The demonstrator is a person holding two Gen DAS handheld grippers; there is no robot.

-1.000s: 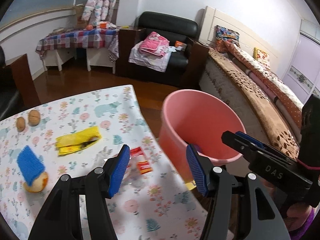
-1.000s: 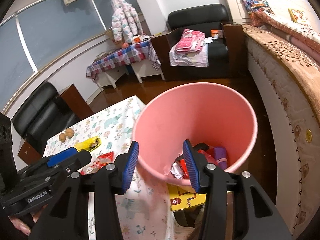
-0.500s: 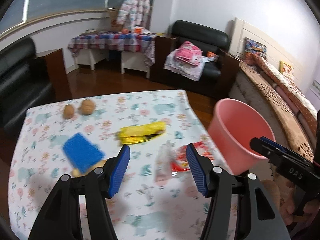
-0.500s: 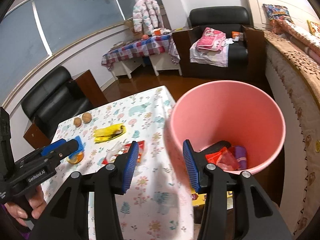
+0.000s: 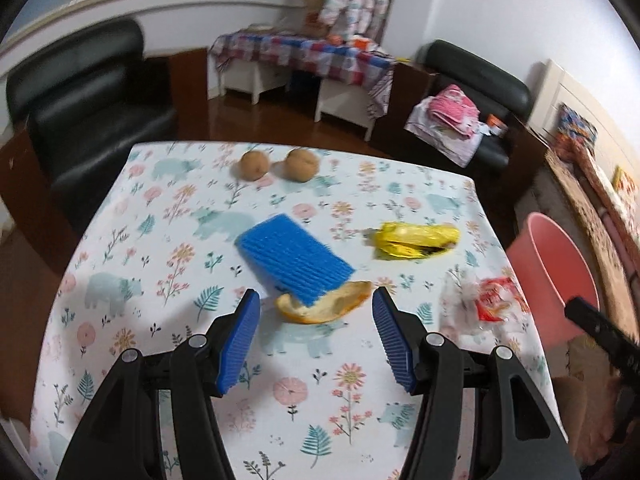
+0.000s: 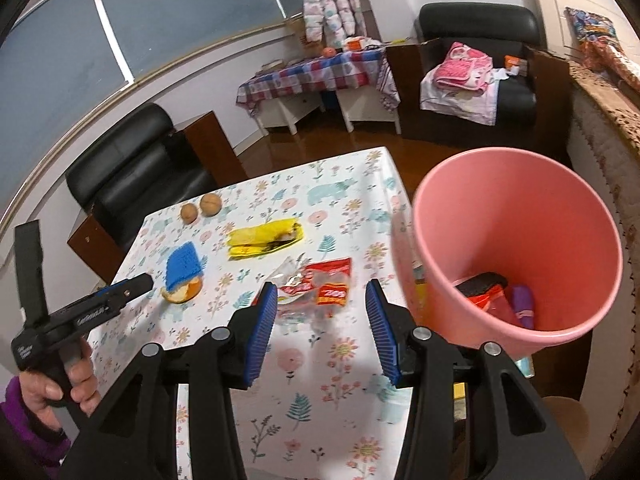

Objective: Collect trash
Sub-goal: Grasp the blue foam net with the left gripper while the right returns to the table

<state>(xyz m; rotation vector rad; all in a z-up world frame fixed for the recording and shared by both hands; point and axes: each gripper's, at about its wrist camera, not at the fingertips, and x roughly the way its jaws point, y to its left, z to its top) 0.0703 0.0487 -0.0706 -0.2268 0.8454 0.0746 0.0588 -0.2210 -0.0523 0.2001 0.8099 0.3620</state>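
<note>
Both grippers stand open and empty: the left gripper [image 5: 316, 334] frames the orange peel [image 5: 322, 307], half hidden under a blue sponge [image 5: 294, 258]; the right gripper [image 6: 321, 330] hangs over a blurred red wrapper [image 6: 326, 282]. The pink bin [image 6: 516, 252] beside the table [image 5: 180, 280] holds wrappers. A second ago the left gripper faced the bin; it has swung over the table.

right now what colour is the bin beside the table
Pink bin, clearest in the right wrist view.

Two walnuts [image 5: 277, 164] lie on the floral tablecloth [image 5: 160, 264], a black armchair [image 5: 86, 92] behind it
</note>
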